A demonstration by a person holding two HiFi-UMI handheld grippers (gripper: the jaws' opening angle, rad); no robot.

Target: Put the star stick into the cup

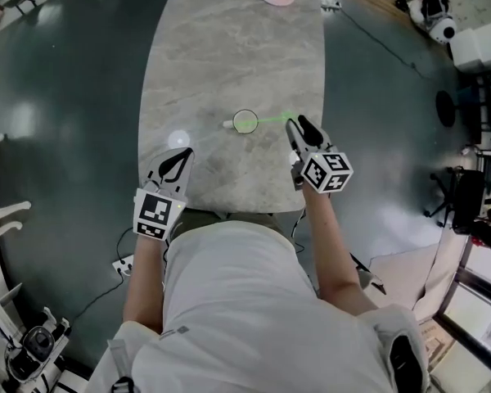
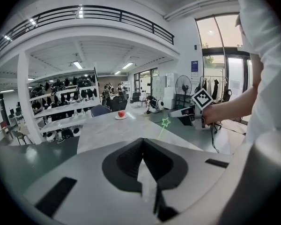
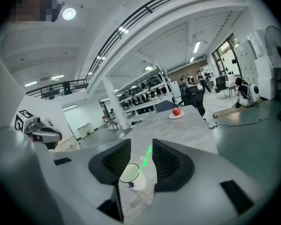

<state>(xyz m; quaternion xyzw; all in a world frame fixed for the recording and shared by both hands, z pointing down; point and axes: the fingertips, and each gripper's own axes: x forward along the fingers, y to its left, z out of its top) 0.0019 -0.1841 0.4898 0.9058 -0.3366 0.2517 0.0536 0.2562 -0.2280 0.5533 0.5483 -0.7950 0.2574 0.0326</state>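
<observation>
Evidently light and thin, likely bendy: pinch the star stick (image 1: 270, 120) mid-shaft, gently. Propped in the cup (image 1: 245, 121), leaning toward three o'clock between the parted, non-touching jaws of the right gripper (image 1: 297, 124). Leave the left gripper (image 1: 180, 154), clenched on nothing, at seven o'clock.

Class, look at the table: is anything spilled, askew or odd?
Nothing spilled or broken. Only the star stick leans slantwise in the cup, its star end toward the open right gripper.
</observation>
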